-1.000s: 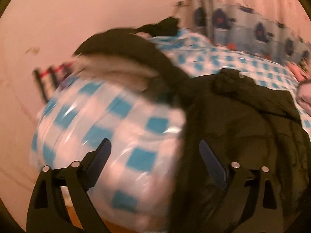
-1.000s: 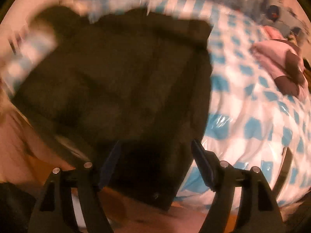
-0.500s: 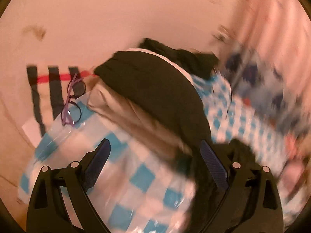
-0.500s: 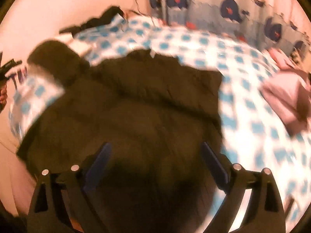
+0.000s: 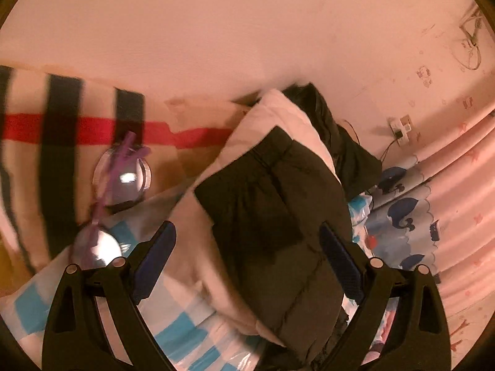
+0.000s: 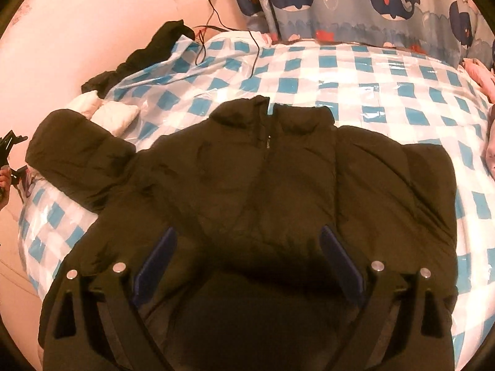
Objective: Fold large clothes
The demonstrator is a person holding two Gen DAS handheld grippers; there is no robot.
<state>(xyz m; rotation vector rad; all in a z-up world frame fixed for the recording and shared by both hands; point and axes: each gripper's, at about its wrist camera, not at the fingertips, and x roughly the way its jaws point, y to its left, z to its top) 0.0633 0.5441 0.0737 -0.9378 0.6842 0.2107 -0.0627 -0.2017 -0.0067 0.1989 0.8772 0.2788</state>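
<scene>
We see the left gripper (image 5: 247,266) with fingers spread wide, holding nothing, aimed along the jacket sleeve (image 5: 278,216) that lies over a white pillow (image 5: 278,123). Purple glasses (image 5: 114,191) lie beside it. Our right gripper (image 6: 247,266) is also spread wide and empty, hovering over the black puffer jacket (image 6: 263,185), which lies flat, front up, on the blue-checked sheet (image 6: 371,77). No writing is legible.
</scene>
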